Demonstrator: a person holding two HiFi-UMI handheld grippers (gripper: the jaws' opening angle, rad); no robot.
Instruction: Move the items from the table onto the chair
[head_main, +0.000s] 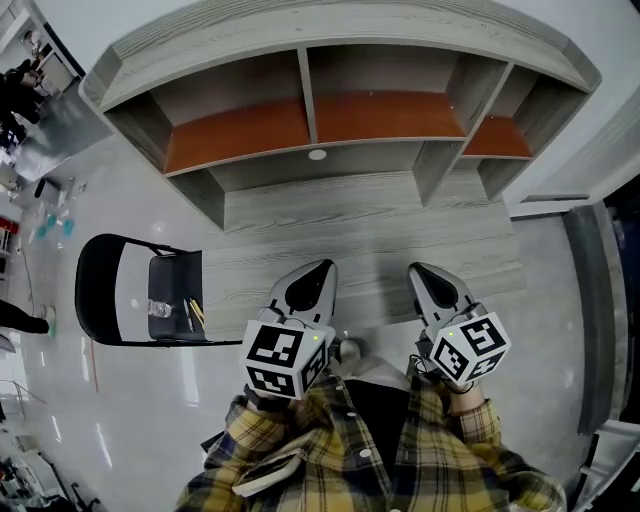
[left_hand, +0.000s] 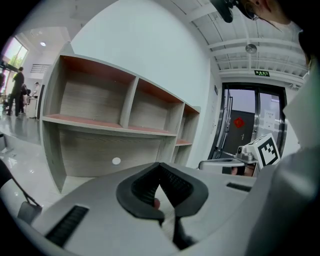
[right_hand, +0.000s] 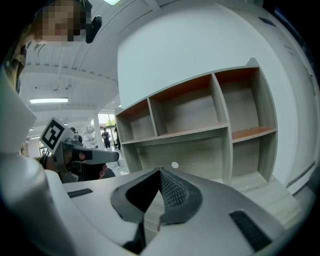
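Observation:
My left gripper (head_main: 324, 266) and right gripper (head_main: 416, 268) hover side by side over the near edge of the grey wooden table (head_main: 370, 215). Both are shut with nothing between the jaws. The left gripper view shows its dark pads (left_hand: 172, 182) pressed together, aimed at the shelf unit. In the right gripper view its own pads (right_hand: 172, 192) are likewise together. A black chair (head_main: 100, 300) stands to the left of the table. On its seat lie a clear plastic item (head_main: 160, 308) and some yellow pencils (head_main: 195, 314). I see no loose item on the table top.
A shelf unit (head_main: 320, 110) with orange-brown boards rises at the table's back, with a white round cap (head_main: 317, 154) on its panel. Glossy floor surrounds the chair. People stand far off at the upper left (head_main: 18, 85). A glass door (left_hand: 240, 127) is to the right.

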